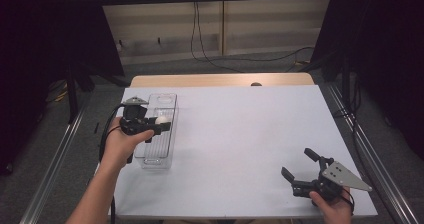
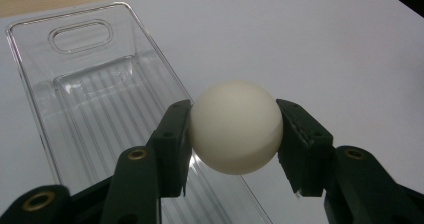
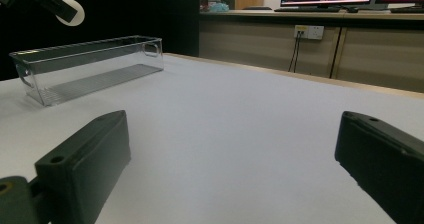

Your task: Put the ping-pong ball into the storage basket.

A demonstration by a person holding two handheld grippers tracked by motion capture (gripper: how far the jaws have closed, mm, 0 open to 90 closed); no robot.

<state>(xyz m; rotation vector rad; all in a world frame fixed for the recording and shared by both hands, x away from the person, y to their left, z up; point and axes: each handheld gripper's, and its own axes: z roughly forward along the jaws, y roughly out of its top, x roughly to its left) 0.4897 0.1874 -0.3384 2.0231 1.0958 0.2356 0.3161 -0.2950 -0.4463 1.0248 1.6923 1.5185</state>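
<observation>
A white table (image 1: 240,149) holds a clear bin (image 1: 159,130) at nine o'clock. The left hand-held gripper (image 2: 235,129), clamped on a white ball (image 2: 236,128), hovers above it; releasing likely comes next. The right hand-held gripper (image 1: 300,166) rests with its jaws apart at five o'clock.

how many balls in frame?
1. The white ball is pinched in the left gripper, held above the clear bin. The bin looks empty; none seen on the table.

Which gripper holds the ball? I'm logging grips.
The left gripper: its fingers clamp the white ball above the clear tray. The right gripper gapes empty.
</observation>
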